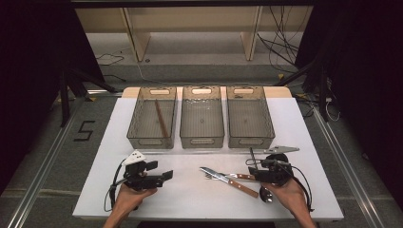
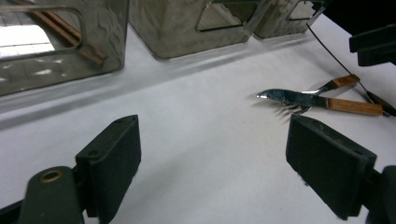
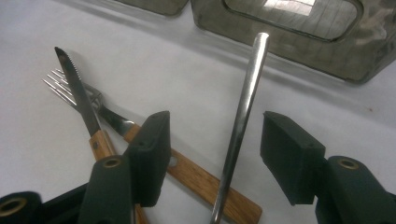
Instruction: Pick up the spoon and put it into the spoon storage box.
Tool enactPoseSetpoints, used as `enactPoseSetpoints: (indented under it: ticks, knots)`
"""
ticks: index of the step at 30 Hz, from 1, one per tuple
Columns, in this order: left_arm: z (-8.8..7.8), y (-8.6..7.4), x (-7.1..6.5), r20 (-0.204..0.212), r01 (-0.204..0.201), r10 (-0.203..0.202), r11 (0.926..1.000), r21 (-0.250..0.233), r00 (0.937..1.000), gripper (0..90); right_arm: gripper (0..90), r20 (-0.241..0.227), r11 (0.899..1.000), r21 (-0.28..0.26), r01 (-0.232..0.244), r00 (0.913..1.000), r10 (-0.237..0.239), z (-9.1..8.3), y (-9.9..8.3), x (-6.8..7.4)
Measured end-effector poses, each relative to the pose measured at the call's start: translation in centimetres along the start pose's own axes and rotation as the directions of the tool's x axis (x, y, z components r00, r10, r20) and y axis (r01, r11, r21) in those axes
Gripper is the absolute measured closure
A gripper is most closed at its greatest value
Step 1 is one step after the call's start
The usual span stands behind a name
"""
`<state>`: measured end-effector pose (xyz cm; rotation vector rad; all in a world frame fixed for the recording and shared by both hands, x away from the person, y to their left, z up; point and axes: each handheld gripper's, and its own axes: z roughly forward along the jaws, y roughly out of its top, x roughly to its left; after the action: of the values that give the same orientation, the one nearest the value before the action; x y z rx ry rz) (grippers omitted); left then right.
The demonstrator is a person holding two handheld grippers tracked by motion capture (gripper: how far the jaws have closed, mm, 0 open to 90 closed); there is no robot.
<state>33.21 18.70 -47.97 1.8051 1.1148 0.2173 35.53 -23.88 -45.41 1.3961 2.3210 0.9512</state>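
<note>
- Both tongs stand unclenched: the left gripper [image 1: 159,172] hangs over bare table with nothing between its pads, and the right gripper [image 3: 212,154] has its jaws on either side of a slim steel handle [image 3: 243,116], not pressing on it as far as the right gripper view shows.
- That steel handle looks to belong to the spoon [image 1: 266,194], whose bowl lies near the front edge just beside the person's right hand [image 1: 290,192]; the handle rises at a tilt between the open pads.
- Sorting the cutlery into bins appears to be the job, and it seems to be at an early stage: the left bin [image 1: 153,118] already holds a brown stick-like piece [image 1: 161,118], perhaps chopsticks, though I cannot tell for sure.
- The middle bin [image 1: 202,116] and right bin [image 1: 249,116] look bare inside.
- Left to do, as I judge it: grip the spoon, carry it to a bin, then deal with the knife [image 1: 228,179] and fork [image 3: 88,100].
- Knife and fork, both wooden-handled, lie crossed in front of the middle bin, close to the right gripper; the knife blade lies over the fork's neck.
- The nearer wooden handle [image 3: 205,182] runs under the steel handle and just beside the gripper's left pad, so closing could nudge or catch it too.
- The white table [image 1: 190,199] is otherwise free, and the route to the bins is unobstructed.
</note>
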Motion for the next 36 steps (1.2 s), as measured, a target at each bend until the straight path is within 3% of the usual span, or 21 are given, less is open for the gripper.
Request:
enactPoseSetpoints:
  ticks: [2,6,18,36]
  knots:
    - [0.1,-0.3,-0.3,-0.002,0.001,-0.001,1.0,-0.005,1.0,17.8,46.3,0.003,1.0,0.005,-0.006,1.0,0.006,0.2,0.0,-0.1]
    - [0.1,-0.6,-1.0,-0.008,-0.04,0.04,0.9992,0.01,0.9992,17.8,48.6,0.017,1.0,0.02,-0.012,0.9998,0.012,0.6,0.1,0.0]
    - [-0.2,-0.9,-1.1,-0.001,-0.048,0.048,0.9988,-0.003,0.9989,17.8,61.2,0.031,0.997,0.082,-0.017,0.9994,0.014,2.1,-0.3,-0.1]
    - [0.0,-1.0,-1.0,-0.003,-0.056,0.056,0.9984,0.005,0.9984,17.8,83.6,0.054,0.995,0.098,-0.024,0.9983,0.019,2.5,-0.6,-0.4]
